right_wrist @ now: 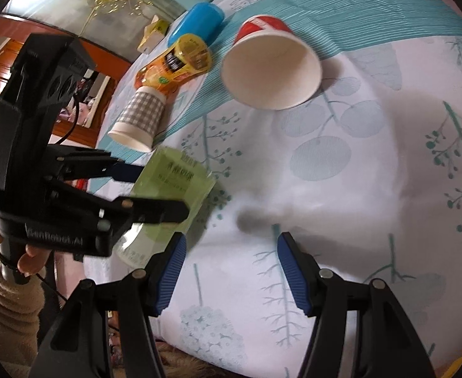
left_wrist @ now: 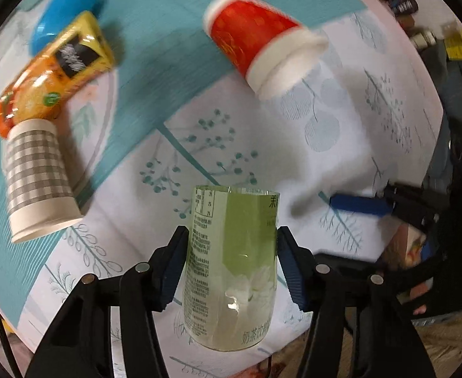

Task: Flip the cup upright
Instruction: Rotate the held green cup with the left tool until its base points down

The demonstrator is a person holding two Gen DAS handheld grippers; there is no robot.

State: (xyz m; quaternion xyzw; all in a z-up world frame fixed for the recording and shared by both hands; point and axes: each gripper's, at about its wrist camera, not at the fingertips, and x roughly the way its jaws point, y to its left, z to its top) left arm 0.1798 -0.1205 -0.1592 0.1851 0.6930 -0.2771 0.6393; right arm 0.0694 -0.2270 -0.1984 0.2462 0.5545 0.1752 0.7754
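Left gripper [left_wrist: 230, 252] clamps the green cup [left_wrist: 231, 267] between both blue pads, one on each side of the cup body; cup is clear plastic with a green printed label. Right-wrist view shows that cup [right_wrist: 171, 195] held off the tablecloth [right_wrist: 341, 195], tilted, at the table's near-left edge. Whether anything is in it, cannot tell.

Right gripper [right_wrist: 231, 271] is spread wide, nothing between its pads, hanging over bare cloth; cup sits up-left of its left finger, not touching.

Further back: checked cup [left_wrist: 39, 186] lies on its side, white rim toward the camera, its base touching an orange-yellow bottle [left_wrist: 54, 72] that also lies flat. Beyond the bottle, a blue case [left_wrist: 67, 6] on the teal band of the cloth.

Red cup [left_wrist: 262, 41] lies on its side mid-table, well apart from both grippers; from the right wrist its mouth [right_wrist: 272, 69] faces the camera and the inside looks plain white
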